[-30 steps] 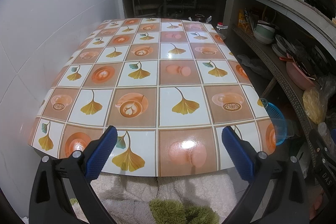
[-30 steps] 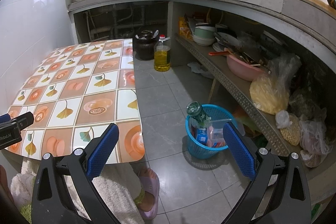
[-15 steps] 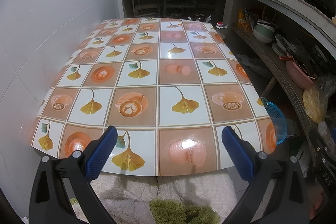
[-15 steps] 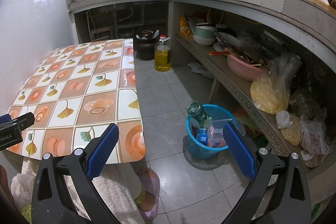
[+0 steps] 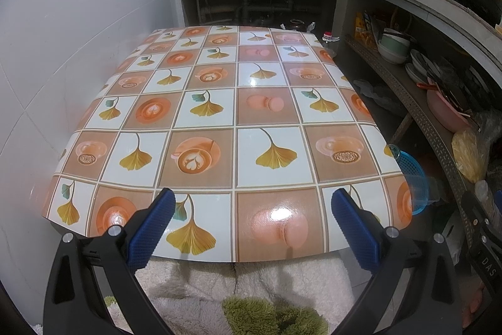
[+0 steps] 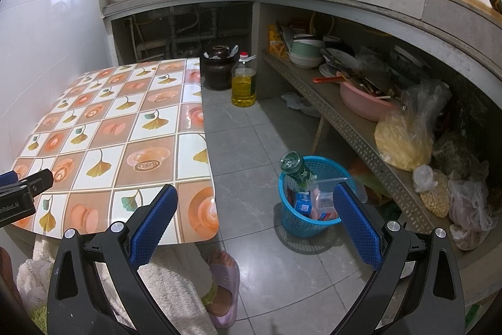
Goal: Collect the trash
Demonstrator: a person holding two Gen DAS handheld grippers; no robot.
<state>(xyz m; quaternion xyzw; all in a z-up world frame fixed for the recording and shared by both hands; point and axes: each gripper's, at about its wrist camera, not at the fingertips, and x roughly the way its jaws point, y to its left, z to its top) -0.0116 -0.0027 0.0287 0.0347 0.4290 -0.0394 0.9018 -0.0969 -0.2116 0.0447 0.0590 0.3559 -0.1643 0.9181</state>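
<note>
room: small kitchen, white tiled wall, grey tile floor (image 6: 241, 146), concrete counter with pots on top, shelf below holding bowls and bags
table: low table (image 5: 238, 127) with glossy ginkgo-leaf and coffee-cup patterned cover, nothing lying on it
left gripper: left gripper (image 5: 251, 218) over the near table edge, blue pads spread wide, nothing between them
right gripper: right gripper (image 6: 255, 215) above the floor right of the table, pads wide apart, holding nothing
trash basket: blue basket (image 6: 295, 223) on floor just off the table's right corner, near the shelf
trash: green bottle (image 6: 296, 170) sticking out tilted, small packets and a clear plastic container inside basket
other: oil bottle (image 6: 243, 83) and dark jar (image 6: 218, 68) standing on floor past the table's far end
person: foot in a purple slipper (image 6: 224, 284) on floor, fluffy white clothing at bottom edge
</note>
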